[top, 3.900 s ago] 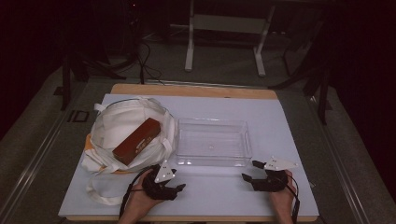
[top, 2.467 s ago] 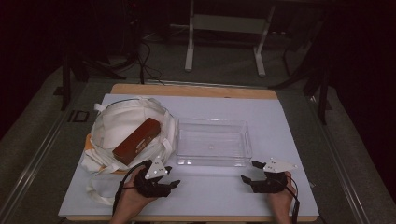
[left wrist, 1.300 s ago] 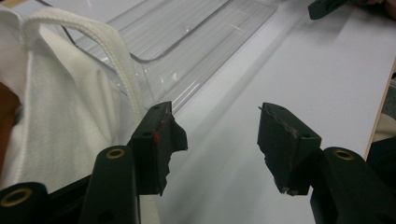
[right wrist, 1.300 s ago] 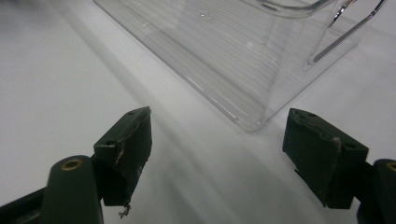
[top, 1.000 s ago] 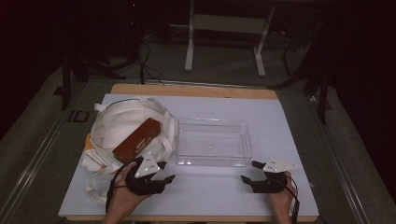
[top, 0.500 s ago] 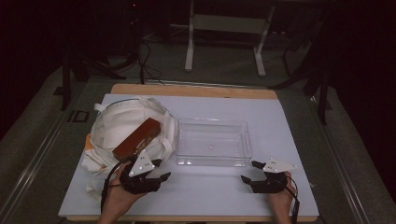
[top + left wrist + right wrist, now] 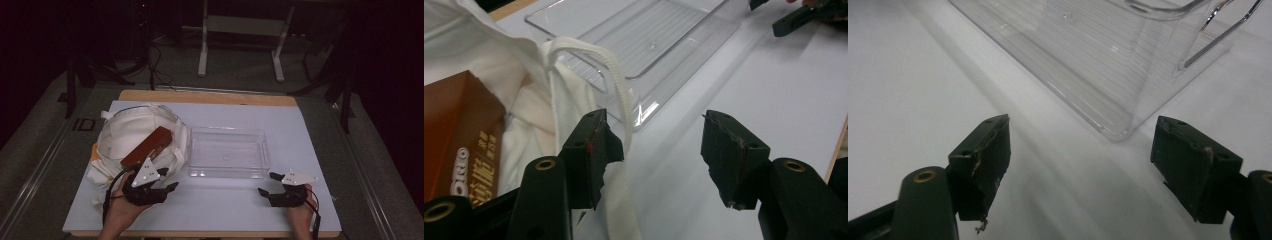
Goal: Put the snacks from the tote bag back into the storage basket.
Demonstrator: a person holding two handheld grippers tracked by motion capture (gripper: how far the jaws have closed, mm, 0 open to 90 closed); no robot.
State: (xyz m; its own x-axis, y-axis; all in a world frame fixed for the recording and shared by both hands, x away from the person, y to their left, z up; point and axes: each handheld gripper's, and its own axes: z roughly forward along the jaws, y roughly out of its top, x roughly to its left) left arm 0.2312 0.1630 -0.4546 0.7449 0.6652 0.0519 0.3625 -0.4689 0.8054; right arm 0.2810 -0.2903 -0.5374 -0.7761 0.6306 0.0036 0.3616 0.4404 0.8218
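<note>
A white cloth bag (image 7: 131, 131) lies at the table's left with a brown box (image 7: 147, 146) resting in its mouth. Beside it, in the middle, stands a clear plastic tray (image 7: 227, 174) with nothing in it. My left gripper (image 7: 171, 178) is open at the bag's front right edge. In the left gripper view its jaws (image 7: 659, 145) stand wide apart, and the bag's white strap (image 7: 616, 85) runs just past the left jaw, with the box (image 7: 459, 130) to the left. My right gripper (image 7: 266, 183) is open on the mat, facing the tray's near right corner (image 7: 1113, 131).
A white mat (image 7: 310, 135) covers the table, with a wooden edge (image 7: 210, 96) at the back. Bare mat lies between the two grippers and right of the tray. A metal stand (image 7: 240, 40) is on the dark floor beyond.
My left gripper has moved left along the front of the table to the bag's edge. The right gripper, the tray and the box have stayed put.
</note>
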